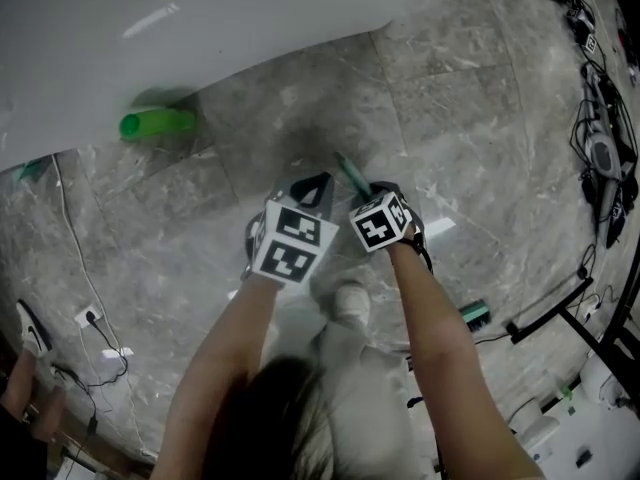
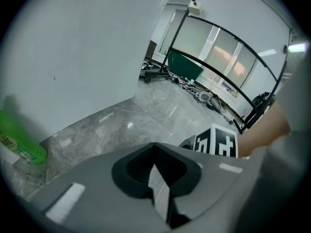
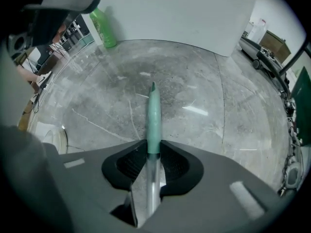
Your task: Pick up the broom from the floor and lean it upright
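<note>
The broom's handle has a teal grip end and a silver shaft. It runs up between the jaws of my right gripper, which is shut on it and points down at the floor. In the head view the teal tip sticks out past the right gripper, and a teal brush part shows beyond my right forearm. My left gripper hangs just left of the handle, apart from it. Its jaws meet at the tips with nothing between them. The right gripper's marker cube shows beside it.
A green bottle stands on the grey marble floor against the white wall; it also shows in the right gripper view. Cables and black stands line the right side. A socket with a white cable lies at the left.
</note>
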{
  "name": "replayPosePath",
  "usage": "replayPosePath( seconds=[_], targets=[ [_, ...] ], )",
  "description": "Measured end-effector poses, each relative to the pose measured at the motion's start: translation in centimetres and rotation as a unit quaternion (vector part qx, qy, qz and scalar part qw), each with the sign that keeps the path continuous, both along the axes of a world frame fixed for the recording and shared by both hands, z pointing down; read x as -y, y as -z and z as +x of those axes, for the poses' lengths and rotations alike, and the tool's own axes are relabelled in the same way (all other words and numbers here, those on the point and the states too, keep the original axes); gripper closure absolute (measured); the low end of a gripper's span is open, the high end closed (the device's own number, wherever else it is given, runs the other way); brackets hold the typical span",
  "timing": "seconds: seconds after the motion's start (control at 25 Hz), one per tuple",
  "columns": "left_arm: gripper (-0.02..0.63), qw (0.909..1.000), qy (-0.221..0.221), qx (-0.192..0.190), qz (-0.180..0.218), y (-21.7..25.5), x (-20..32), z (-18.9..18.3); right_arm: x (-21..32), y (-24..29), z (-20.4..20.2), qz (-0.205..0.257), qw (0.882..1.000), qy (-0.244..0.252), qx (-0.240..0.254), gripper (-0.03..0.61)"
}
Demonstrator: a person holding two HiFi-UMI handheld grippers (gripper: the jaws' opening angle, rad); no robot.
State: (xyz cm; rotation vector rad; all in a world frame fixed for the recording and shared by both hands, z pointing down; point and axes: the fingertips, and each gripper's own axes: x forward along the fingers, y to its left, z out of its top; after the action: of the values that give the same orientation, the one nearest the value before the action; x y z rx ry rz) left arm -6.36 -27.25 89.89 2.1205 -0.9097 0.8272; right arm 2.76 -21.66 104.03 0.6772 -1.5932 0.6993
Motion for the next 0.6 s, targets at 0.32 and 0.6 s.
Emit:
replayPosePath(
  seconds=[0.32, 0.6],
  targets=[
    [0.614, 0.9999, 0.001, 0.012, 0.003, -0.7, 1.1, 0.1, 0.0, 0.4, 0.1, 0.0, 1.0, 0.009, 0.012, 0.495],
    [0.614, 0.9999, 0.003, 0.012, 0.004, 1.5, 1.4, 0.2, 0.5, 4.2, -0.1, 0.031, 0.999, 0.014, 0.017, 0.494]
  ],
)
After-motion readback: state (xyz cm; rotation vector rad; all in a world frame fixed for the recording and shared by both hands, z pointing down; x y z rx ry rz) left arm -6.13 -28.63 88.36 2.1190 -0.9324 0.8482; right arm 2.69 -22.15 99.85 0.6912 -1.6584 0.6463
